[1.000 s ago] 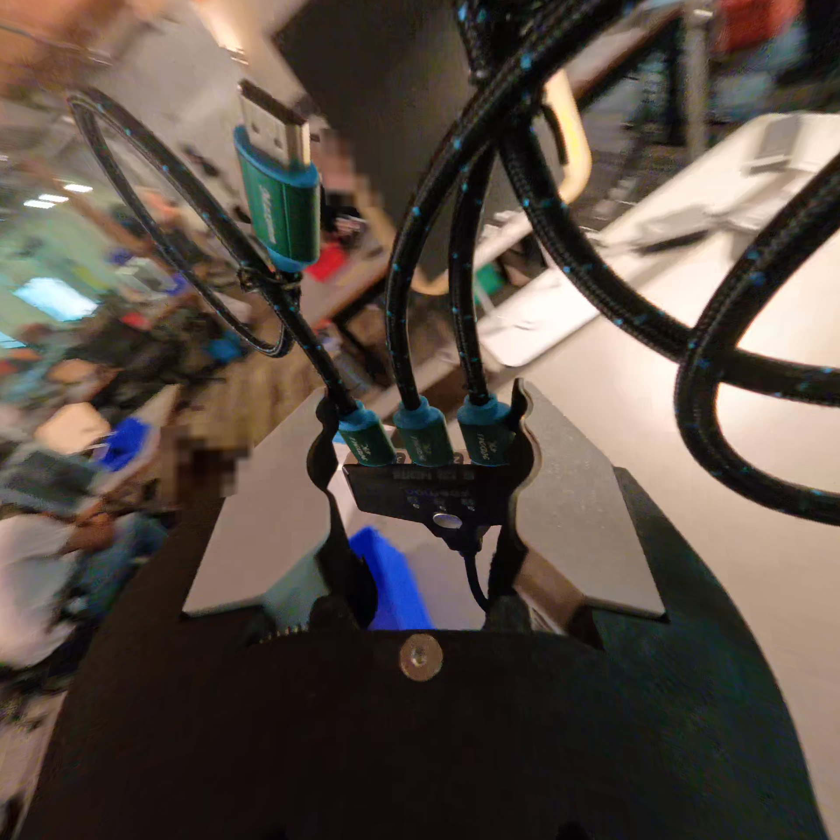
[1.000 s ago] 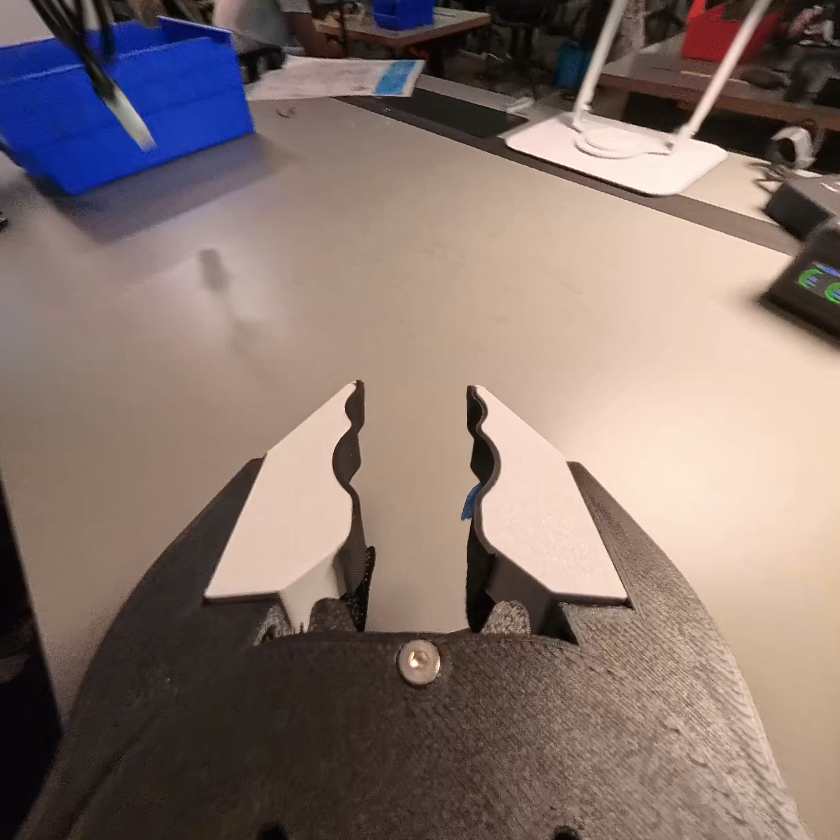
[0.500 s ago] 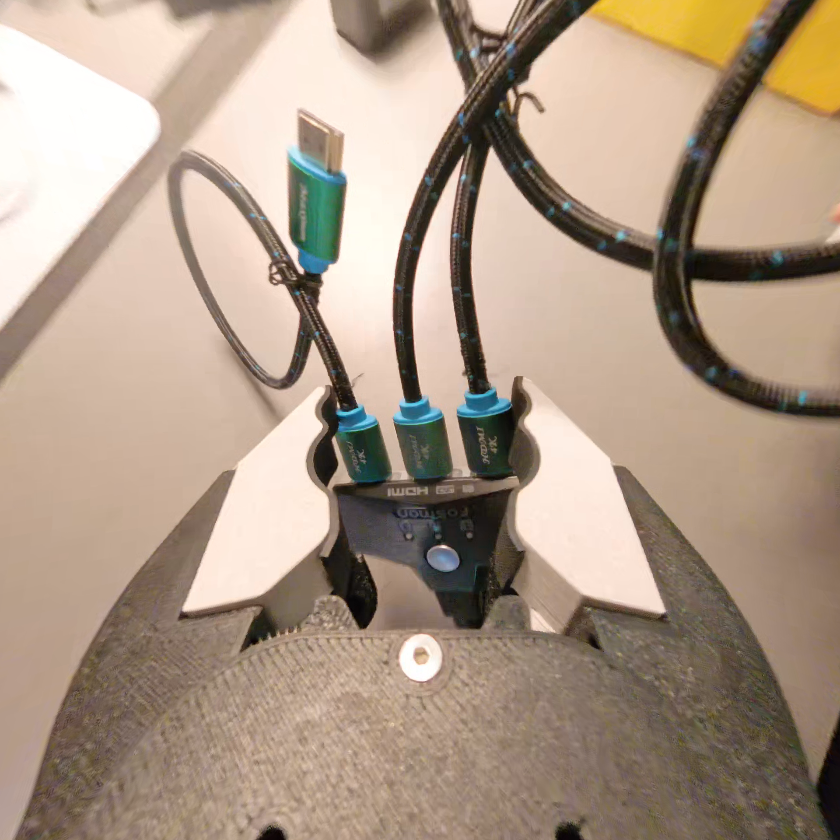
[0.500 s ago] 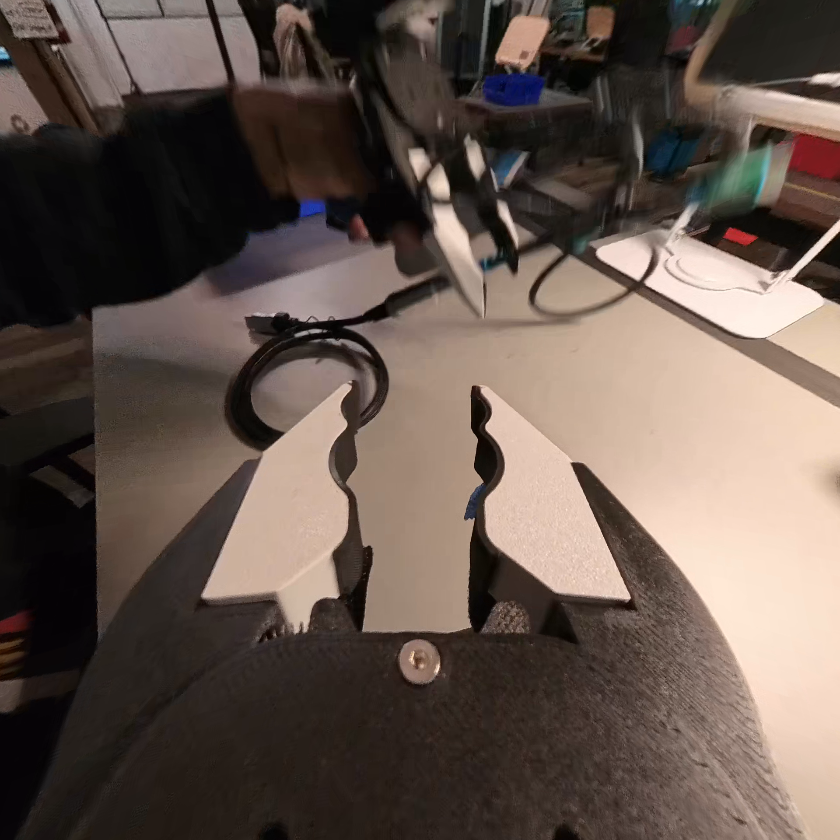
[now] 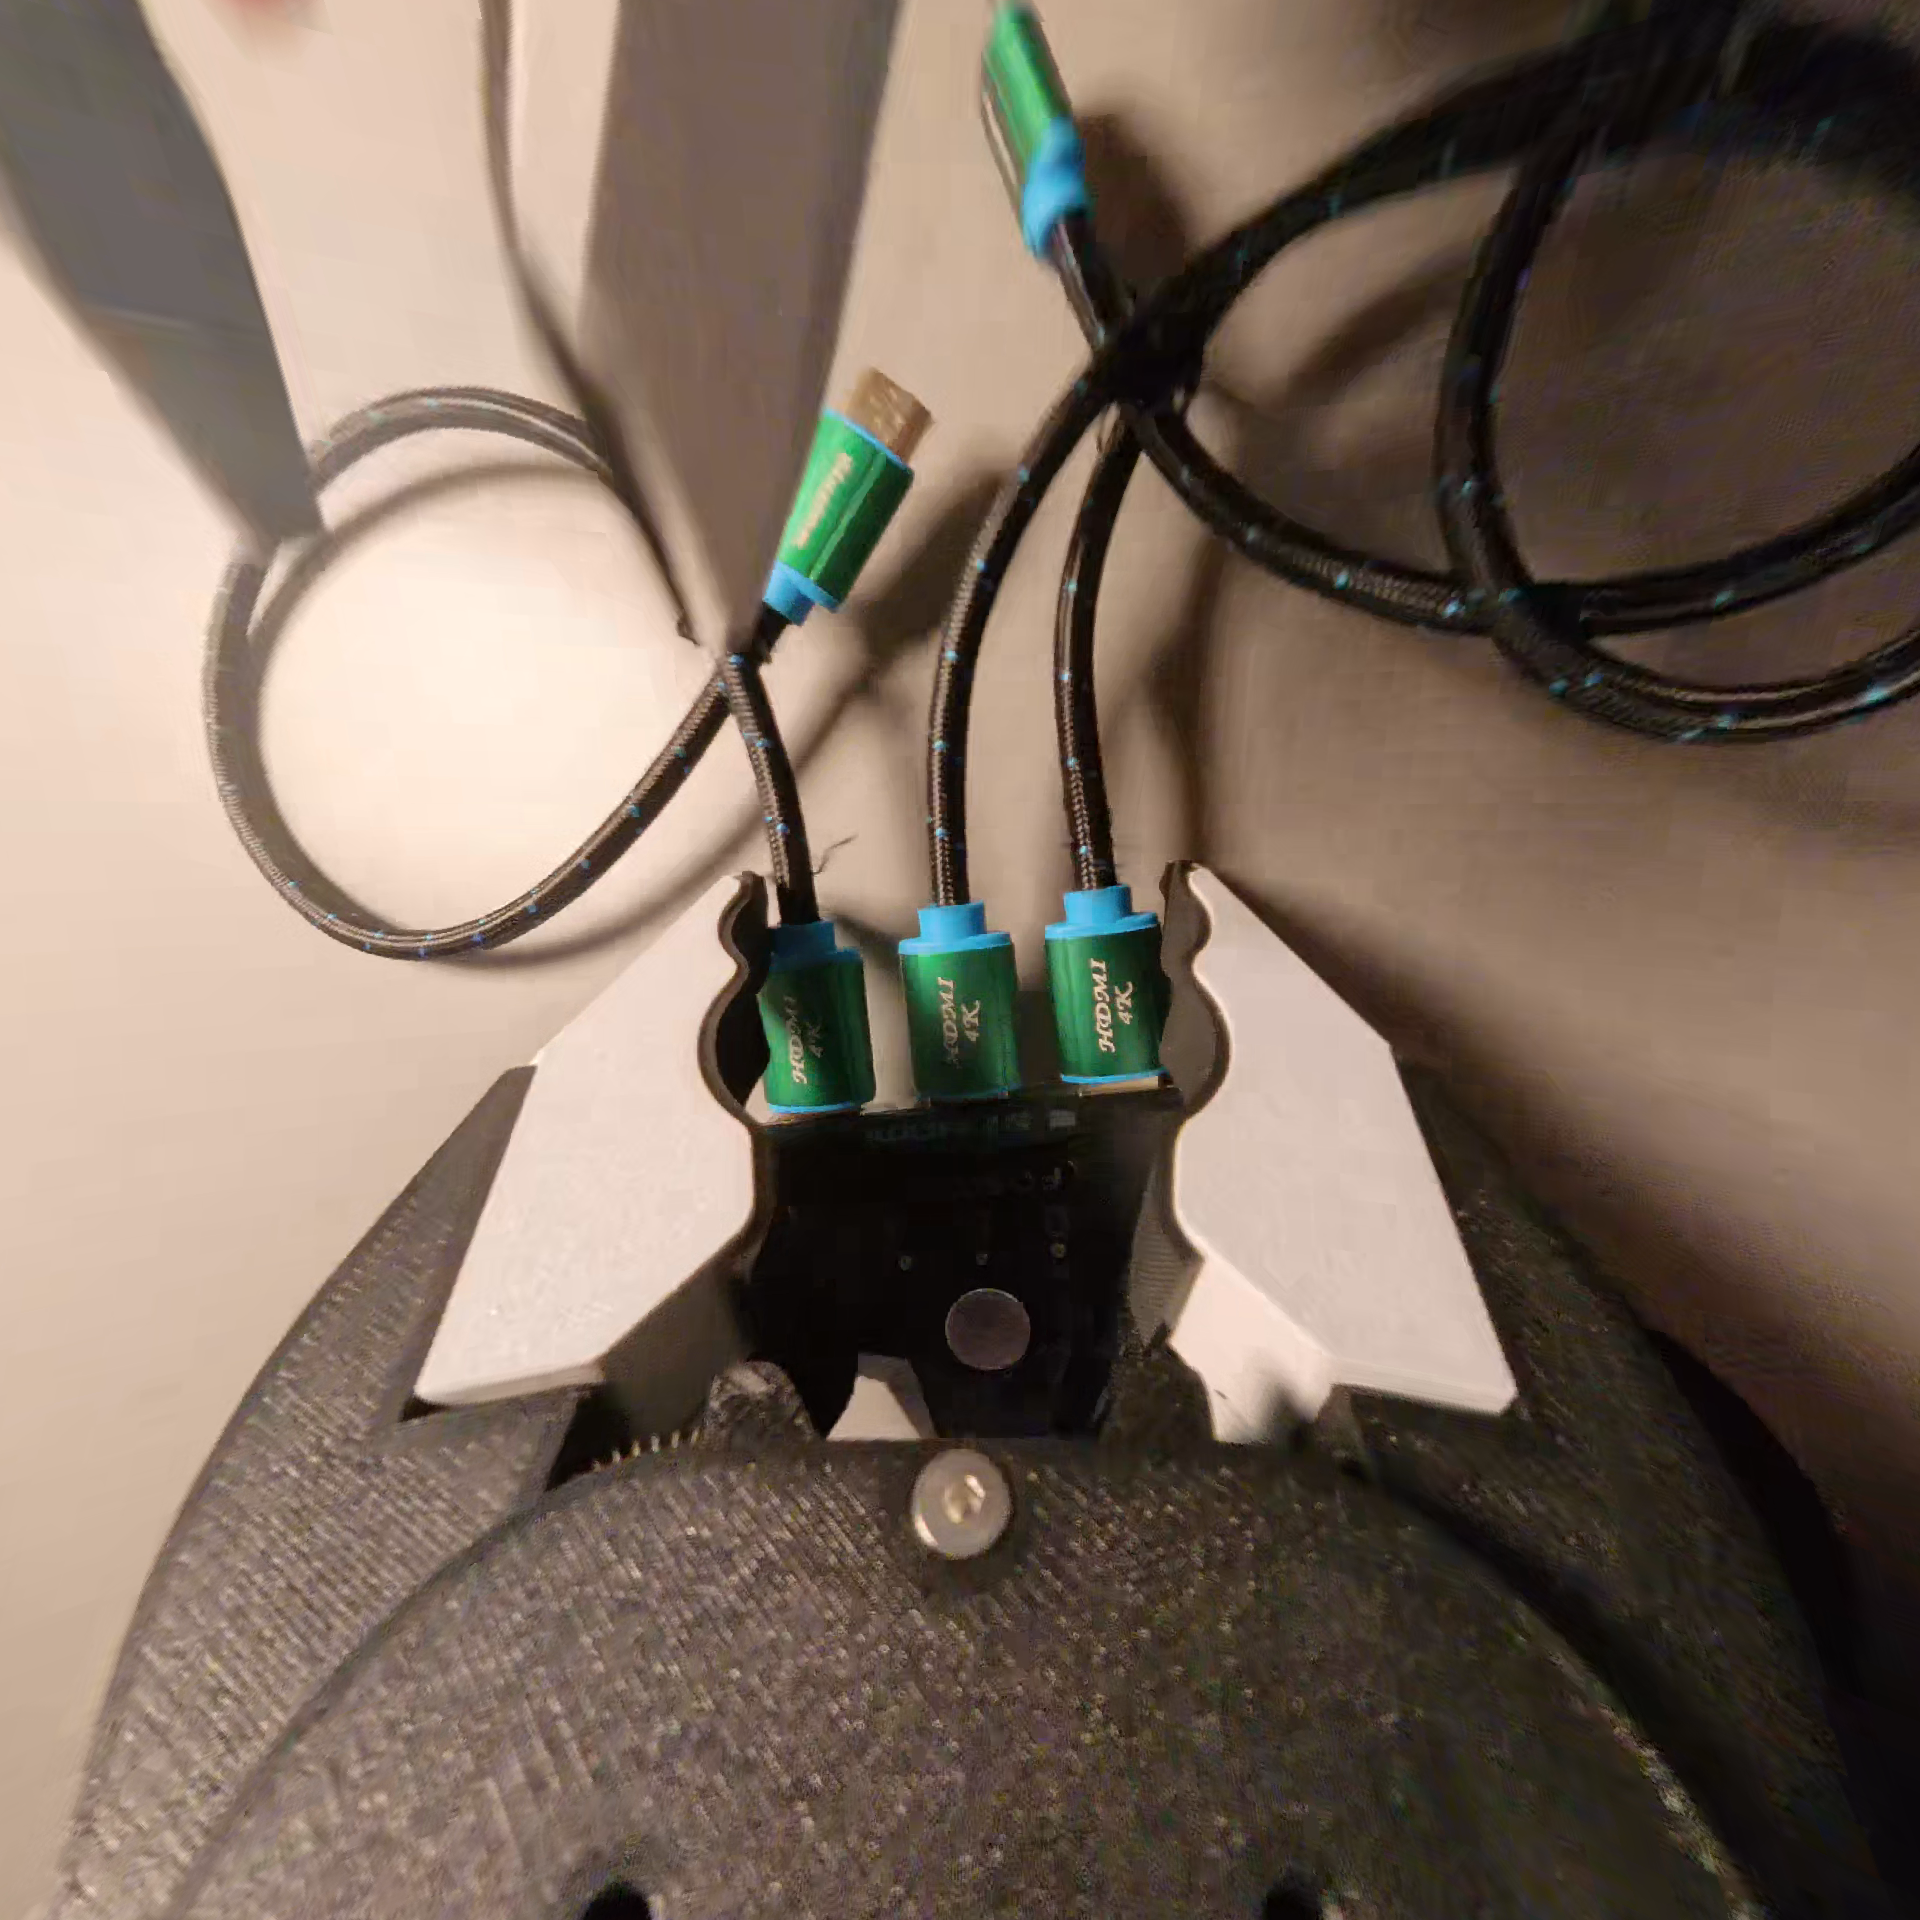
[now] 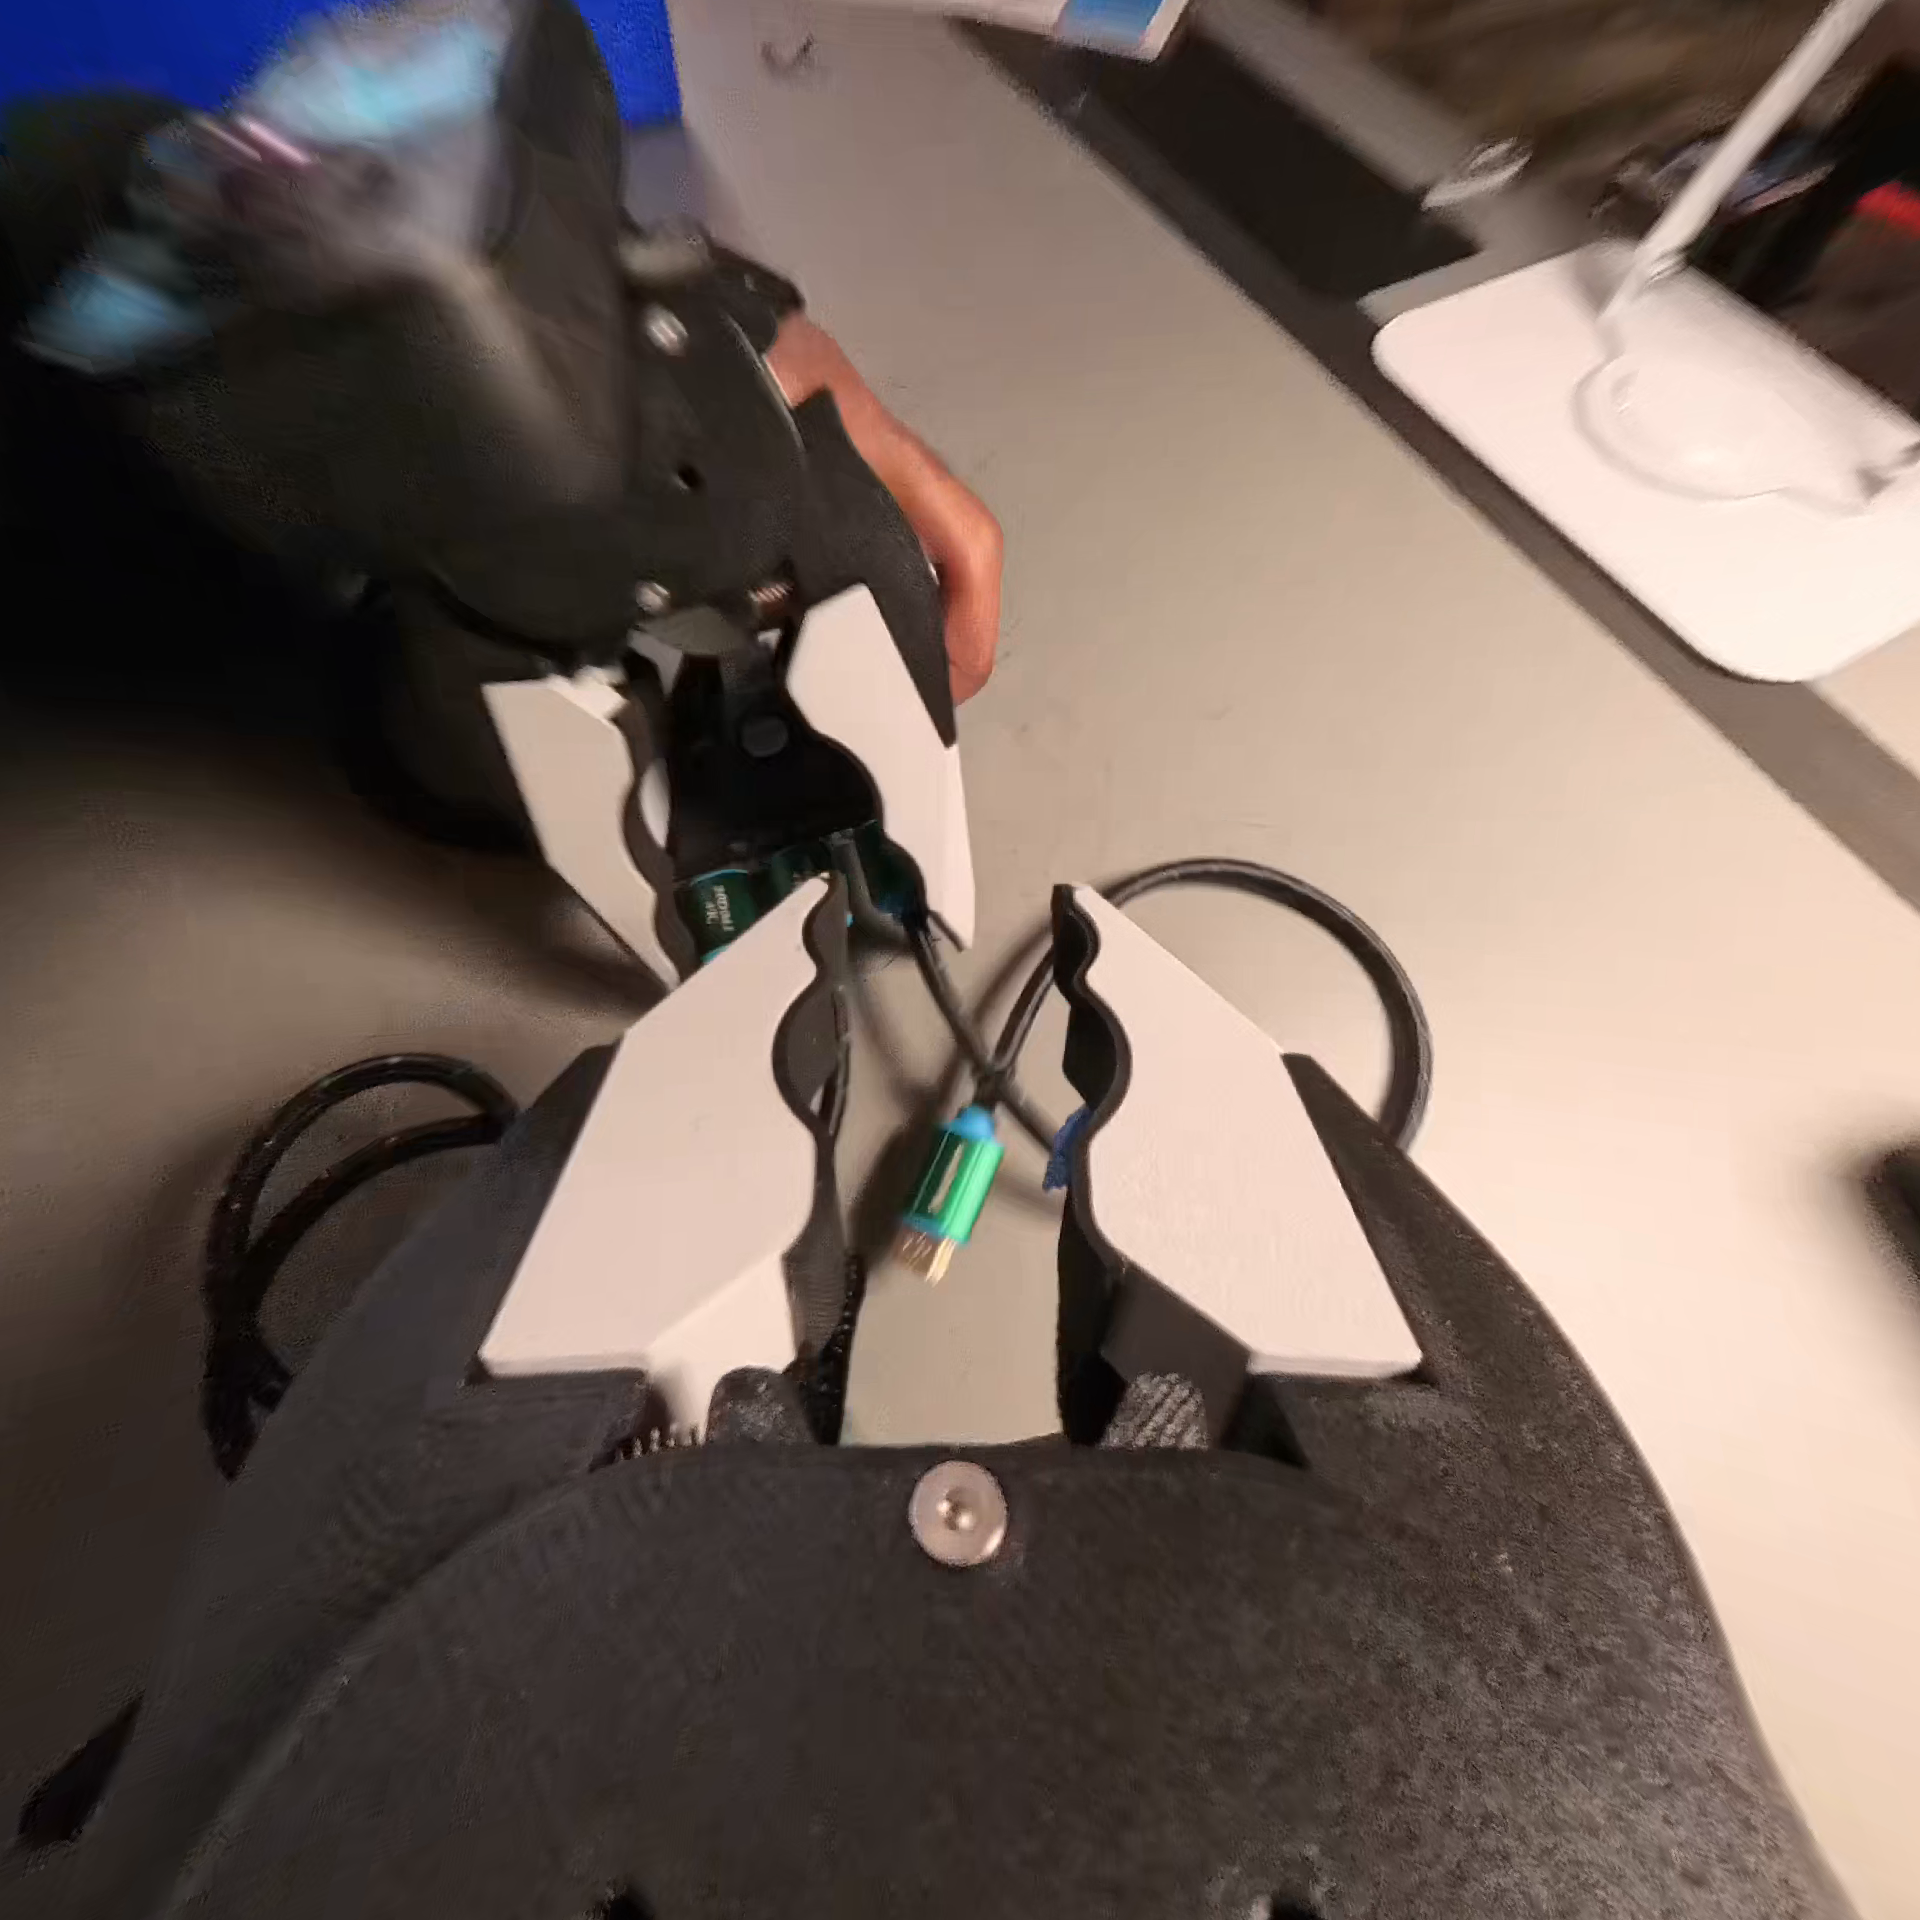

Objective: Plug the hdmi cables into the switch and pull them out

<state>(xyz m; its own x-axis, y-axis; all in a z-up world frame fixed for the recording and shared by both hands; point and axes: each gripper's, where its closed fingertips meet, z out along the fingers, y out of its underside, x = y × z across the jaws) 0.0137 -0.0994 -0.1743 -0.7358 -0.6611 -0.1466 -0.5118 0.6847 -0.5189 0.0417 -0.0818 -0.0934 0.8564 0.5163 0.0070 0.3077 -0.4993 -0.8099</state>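
My left gripper (image 5: 964,878) is shut on the black HDMI switch (image 5: 966,1226). Three green plugs (image 5: 956,1013) on black braided cables (image 5: 1081,675) sit in its ports. A free green plug (image 5: 847,509) on the left cable's loop points up, and another green plug (image 5: 1034,114) shows blurred at the top. My right gripper (image 6: 945,904) is open and empty, its tips close in front of the left gripper (image 6: 894,748) and switch (image 6: 758,769). In the right wrist view a free green plug (image 6: 945,1195) shows between my open fingers, on or just above the table.
The beige table (image 6: 1351,831) carries cable loops (image 6: 1392,997) near both grippers. A white lamp base (image 6: 1662,468) stands at the back right beyond a dark strip (image 6: 1247,177). A person's hand (image 6: 935,520) holds the left gripper. A blue bin (image 6: 104,42) is far left. One gripper's finger ends stand about 9 cm off the other's.
The left gripper has swung down over the table with the switch and cables. The right gripper has closed in on it, and a free plug now shows between its fingers.
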